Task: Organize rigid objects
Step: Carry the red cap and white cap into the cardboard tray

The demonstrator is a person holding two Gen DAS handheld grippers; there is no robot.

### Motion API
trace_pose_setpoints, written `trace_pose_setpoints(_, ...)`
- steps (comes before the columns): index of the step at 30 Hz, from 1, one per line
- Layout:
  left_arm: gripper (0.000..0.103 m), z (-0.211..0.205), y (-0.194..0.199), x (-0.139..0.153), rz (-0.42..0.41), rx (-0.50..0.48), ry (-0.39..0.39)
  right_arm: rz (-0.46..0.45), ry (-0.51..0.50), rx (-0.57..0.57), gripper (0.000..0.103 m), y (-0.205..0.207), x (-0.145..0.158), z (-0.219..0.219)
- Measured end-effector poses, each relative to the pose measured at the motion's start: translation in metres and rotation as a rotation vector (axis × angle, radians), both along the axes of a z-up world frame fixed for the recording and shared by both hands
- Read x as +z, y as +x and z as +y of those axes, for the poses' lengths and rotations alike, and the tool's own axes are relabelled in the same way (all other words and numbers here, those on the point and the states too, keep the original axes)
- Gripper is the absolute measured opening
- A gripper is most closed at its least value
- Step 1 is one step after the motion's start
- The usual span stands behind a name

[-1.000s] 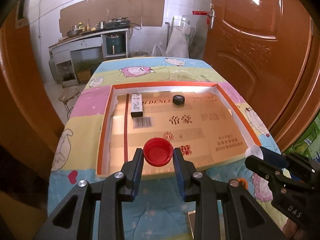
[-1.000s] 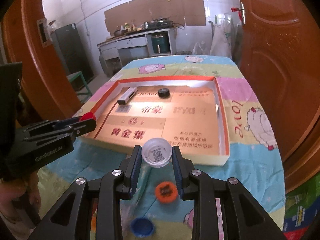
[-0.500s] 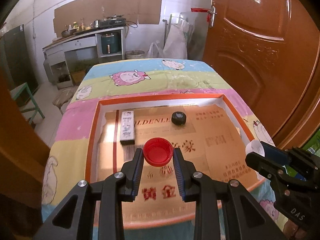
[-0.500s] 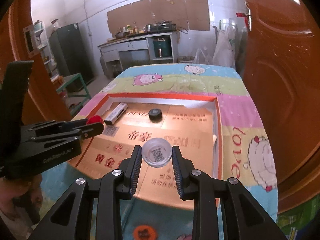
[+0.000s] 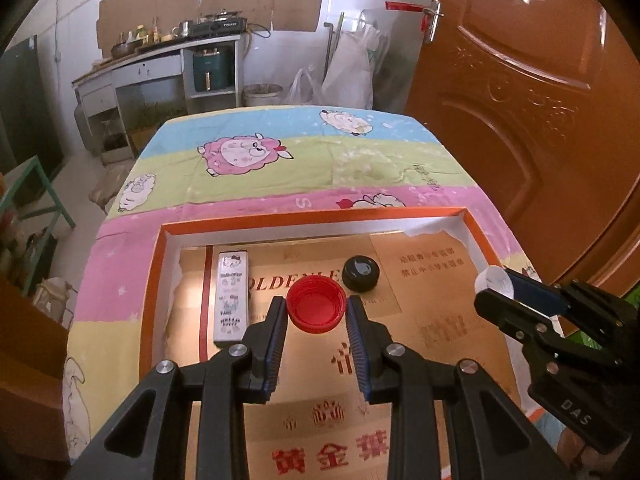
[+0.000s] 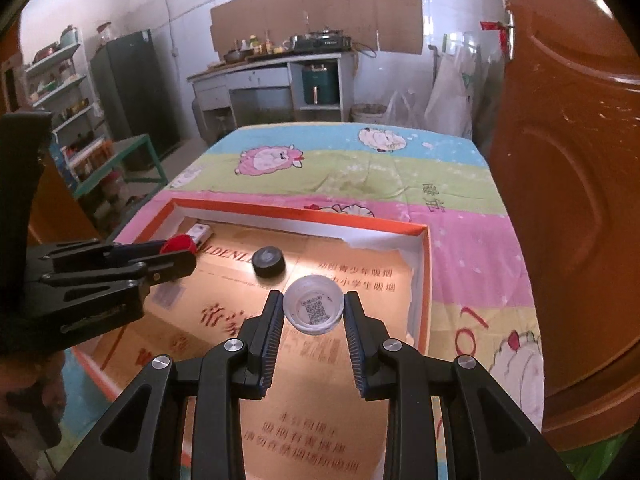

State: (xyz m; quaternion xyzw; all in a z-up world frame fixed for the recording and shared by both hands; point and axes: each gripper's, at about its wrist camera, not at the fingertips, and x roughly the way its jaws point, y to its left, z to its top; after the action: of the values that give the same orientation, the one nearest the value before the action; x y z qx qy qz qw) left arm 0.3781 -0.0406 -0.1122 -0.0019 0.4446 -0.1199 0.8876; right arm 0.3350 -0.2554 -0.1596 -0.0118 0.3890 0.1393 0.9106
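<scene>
My left gripper point(image 5: 317, 310) is shut on a red bottle cap point(image 5: 316, 307), held hollow side up over the orange-rimmed box tray point(image 5: 312, 218). In the right wrist view my right gripper point(image 6: 314, 309) is shut on a white cap point(image 6: 314, 308) with a QR code inside, also over the tray. A black cap point(image 5: 361, 273) and a slim white printed box point(image 5: 232, 290) lie on the tray floor near its far wall. The black cap point(image 6: 269, 261) sits just beyond and left of the white cap. The right gripper shows at the right of the left wrist view, the left gripper at the left of the right wrist view.
The tray rests on a table under a cartoon sheep cloth point(image 5: 304, 152). A brown wooden door point(image 5: 520, 100) stands close on the right. Kitchen counter point(image 6: 272, 68), fridge point(image 6: 124, 88) and shelves stand beyond the table's far end.
Both grippers have travelled forward from the table's near edge to over the tray, each still holding its cap. The loose orange and blue caps near the front edge have dropped out of view.
</scene>
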Motion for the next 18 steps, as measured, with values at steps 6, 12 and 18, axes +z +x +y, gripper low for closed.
trace_pose_setpoints(6,0.031,-0.002,0.016,-0.006,0.02,0.01,0.01,0.027,-0.016,0.019,0.031,0.027,-0.007,0.005)
trace_pose_setpoints(12,0.031,-0.001,0.027,-0.011,0.04,0.014,-0.003,0.058,-0.019,0.031,0.031,0.042,-0.015,0.009)
trace_pose_setpoints(18,0.031,-0.001,0.036,-0.017,0.063,0.016,-0.005,0.094,-0.019,0.015,0.031,0.054,-0.02,0.009)
